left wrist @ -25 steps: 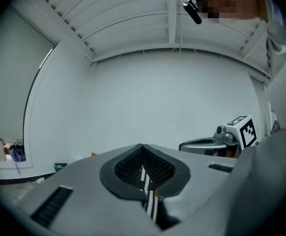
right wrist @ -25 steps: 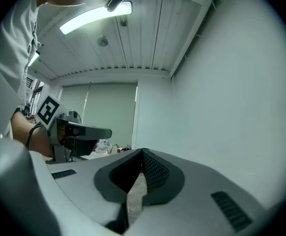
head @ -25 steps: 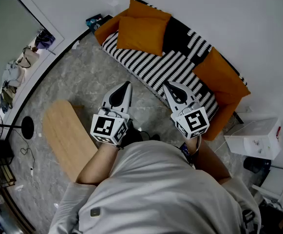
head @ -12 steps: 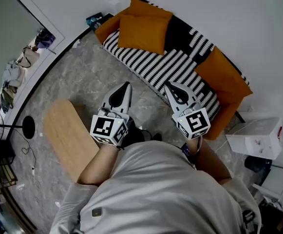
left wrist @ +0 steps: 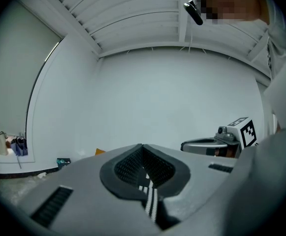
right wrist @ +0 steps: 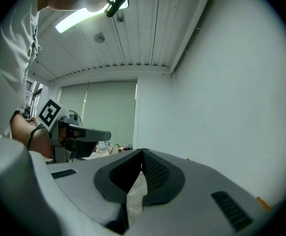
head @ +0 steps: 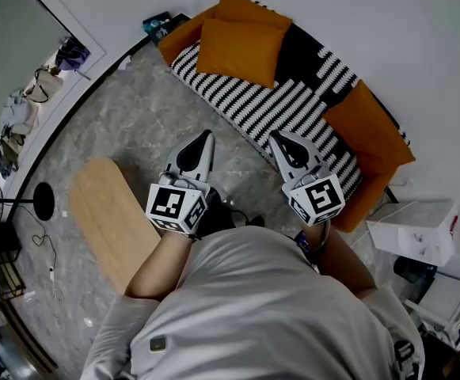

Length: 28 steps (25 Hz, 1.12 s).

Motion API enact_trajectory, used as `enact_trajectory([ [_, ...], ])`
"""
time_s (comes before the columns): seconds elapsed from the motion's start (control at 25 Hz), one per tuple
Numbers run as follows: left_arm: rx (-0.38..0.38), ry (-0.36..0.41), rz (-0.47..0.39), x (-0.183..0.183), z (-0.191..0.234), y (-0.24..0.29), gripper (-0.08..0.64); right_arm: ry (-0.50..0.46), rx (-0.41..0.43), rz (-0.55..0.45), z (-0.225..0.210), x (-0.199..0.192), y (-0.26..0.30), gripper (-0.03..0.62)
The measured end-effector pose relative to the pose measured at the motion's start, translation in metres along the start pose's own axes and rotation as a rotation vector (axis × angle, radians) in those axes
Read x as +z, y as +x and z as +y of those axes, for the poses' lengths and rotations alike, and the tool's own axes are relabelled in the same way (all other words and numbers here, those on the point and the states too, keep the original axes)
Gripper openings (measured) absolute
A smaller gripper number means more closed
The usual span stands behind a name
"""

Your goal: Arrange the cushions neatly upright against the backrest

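Risks shoving the square orange fabric cushion (head: pixel 241 50), upper centre on the black-and-white striped sofa (head: pixel 293 105), flat instead of gripping it, with left tongs (head: pixel 206 136) and right tongs (head: pixel 276 138) both pinched shut and empty mid-frame, well apart from it.

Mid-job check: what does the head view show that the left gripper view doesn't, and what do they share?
Only the head view: the wooden table and the cushion layout on the striped sofa: one orange cushion propped at one end, a second orange cushion at the other. Only the left gripper view: the slatted ceiling and the left claw up close, jaws shut and empty. Both: that claw, the right claw, the white wall, and the sofa, though only slivers of it in the gripper view.
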State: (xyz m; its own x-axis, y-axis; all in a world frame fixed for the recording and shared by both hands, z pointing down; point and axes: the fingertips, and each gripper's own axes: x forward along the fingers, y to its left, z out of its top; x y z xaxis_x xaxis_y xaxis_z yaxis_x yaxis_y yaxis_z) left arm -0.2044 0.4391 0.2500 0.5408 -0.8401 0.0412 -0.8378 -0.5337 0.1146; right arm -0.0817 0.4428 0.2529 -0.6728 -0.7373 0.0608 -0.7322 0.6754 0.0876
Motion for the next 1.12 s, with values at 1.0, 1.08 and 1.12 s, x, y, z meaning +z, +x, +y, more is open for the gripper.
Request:
enact_trajectory([
  [1.0, -0.043, -0.046, 0.013, 0.016, 0.22, 0.029, 0.009, -0.003, 0.021, 0.098, 0.029, 0.005, 0.224, 0.025],
  [1.08, -0.037, -0.05, 0.02, 0.014, 0.227, 0.033, 0.009, 0.005, 0.031, 0.096, 0.027, 0.004, 0.234, 0.025],
  [1.12, -0.033, -0.051, 0.024, 0.013, 0.23, 0.036, 0.009, 0.007, 0.037, 0.097, 0.025, 0.002, 0.238, 0.025],
])
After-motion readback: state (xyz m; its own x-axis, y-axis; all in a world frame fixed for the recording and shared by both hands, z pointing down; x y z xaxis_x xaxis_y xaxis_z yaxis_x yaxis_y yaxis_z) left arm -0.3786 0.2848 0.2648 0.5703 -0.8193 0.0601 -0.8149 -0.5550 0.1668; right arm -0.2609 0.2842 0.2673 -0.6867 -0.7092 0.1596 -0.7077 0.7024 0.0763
